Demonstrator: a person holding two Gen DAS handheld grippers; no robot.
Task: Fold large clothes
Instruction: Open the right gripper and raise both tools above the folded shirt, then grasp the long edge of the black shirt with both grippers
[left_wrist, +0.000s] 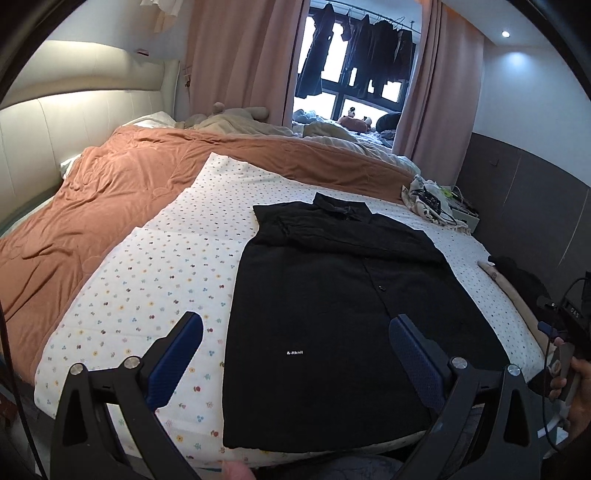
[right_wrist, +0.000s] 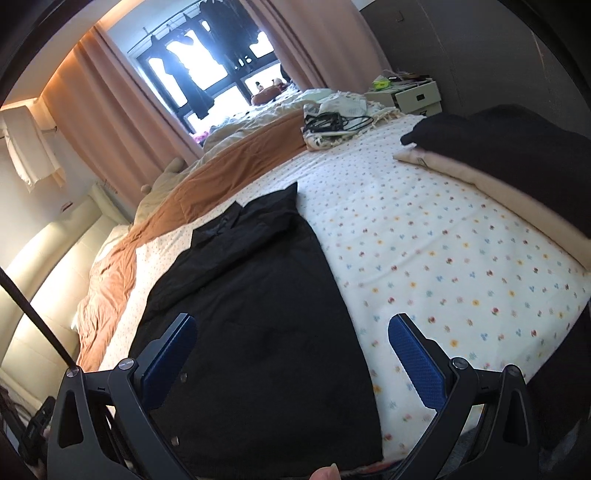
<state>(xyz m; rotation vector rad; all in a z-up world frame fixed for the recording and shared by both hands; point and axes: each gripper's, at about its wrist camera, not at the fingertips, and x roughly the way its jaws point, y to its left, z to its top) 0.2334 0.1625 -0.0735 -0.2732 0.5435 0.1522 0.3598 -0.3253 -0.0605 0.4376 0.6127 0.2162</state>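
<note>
Black shirt (left_wrist: 332, 295) flat on dotted sheet (left_wrist: 147, 266), folded stack (right_wrist: 517, 162) nearby, both grippers' fingers (left_wrist: 184, 343) spread, empty.

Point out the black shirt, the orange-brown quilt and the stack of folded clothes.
black shirt (left_wrist: 332, 295): left wrist view, middle of its front panel.
orange-brown quilt (left_wrist: 92, 206): left wrist view, wrinkled stretch beside the headboard.
stack of folded clothes (right_wrist: 517, 147): right wrist view, black top layer.

Both grippers spread wide, holding nothing

The left gripper (left_wrist: 295, 343) and right gripper (right_wrist: 291, 339) each hover with blue-padded fingers (left_wrist: 184, 339) far apart, pointing forward.
</note>
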